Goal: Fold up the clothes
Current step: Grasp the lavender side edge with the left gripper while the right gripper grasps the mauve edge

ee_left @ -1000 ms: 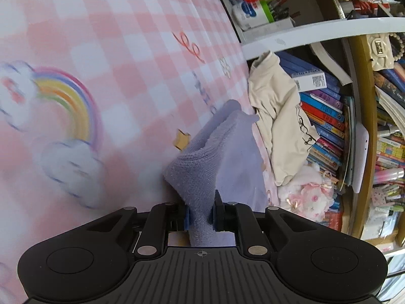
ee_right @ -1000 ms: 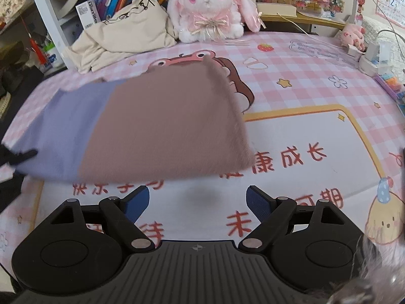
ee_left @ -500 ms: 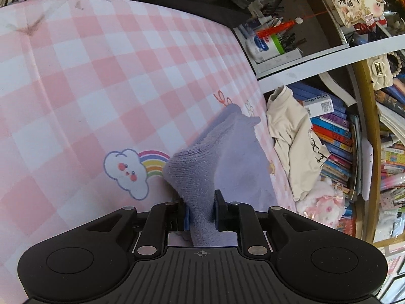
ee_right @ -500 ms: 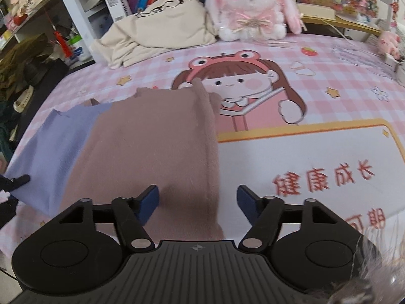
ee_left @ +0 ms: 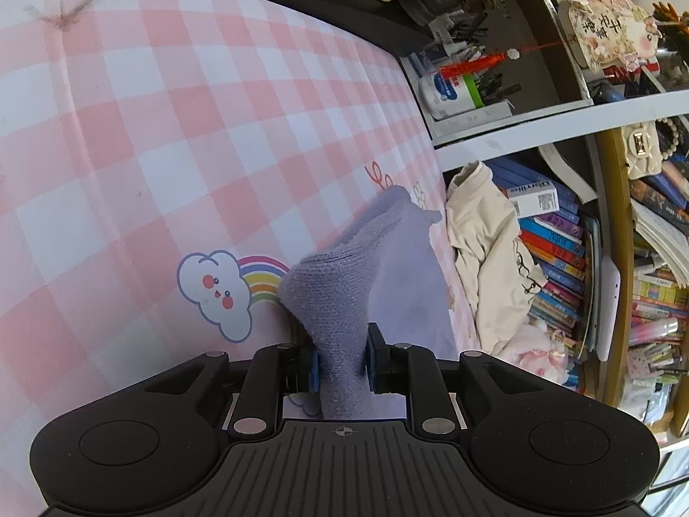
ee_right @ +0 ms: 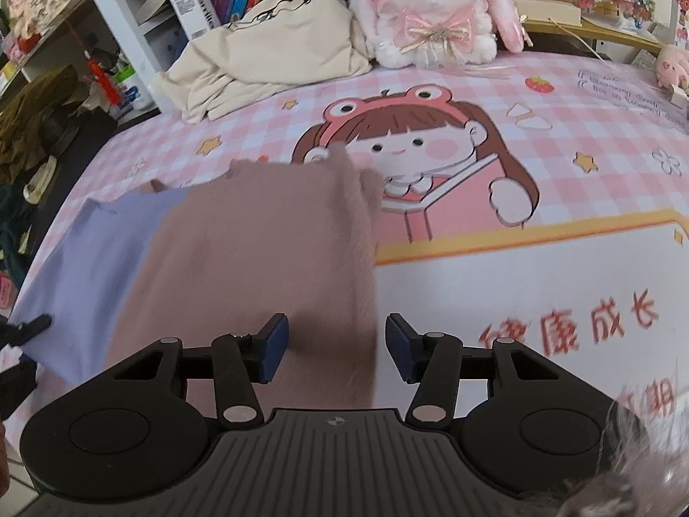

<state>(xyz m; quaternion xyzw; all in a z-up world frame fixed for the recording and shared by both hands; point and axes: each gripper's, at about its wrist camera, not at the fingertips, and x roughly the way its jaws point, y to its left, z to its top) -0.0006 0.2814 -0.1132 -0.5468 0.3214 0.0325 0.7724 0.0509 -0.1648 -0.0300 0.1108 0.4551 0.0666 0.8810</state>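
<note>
Left gripper (ee_left: 342,359) has its jaws pinched tight on the lilac edge of the sweater (ee_right: 258,254), which lies on the pink checked counter (ee_right: 560,129). Right gripper (ee_right: 336,347) hovers over the mauve part, jaws wide, holding nothing.

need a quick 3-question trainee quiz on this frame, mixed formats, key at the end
1. True or false: the left gripper has its jaws shut on the lilac end of the two-tone lilac and dusty-pink knit garment.
2. Multiple choice: the right gripper is A) open over the pink part, B) shut on it, C) out of view.
3. Fill in: beside the cream garment heap at the far edge of the pink checked mat sits a white plush ____.

Key: 1 true; 2 A; 3 rabbit.
</note>
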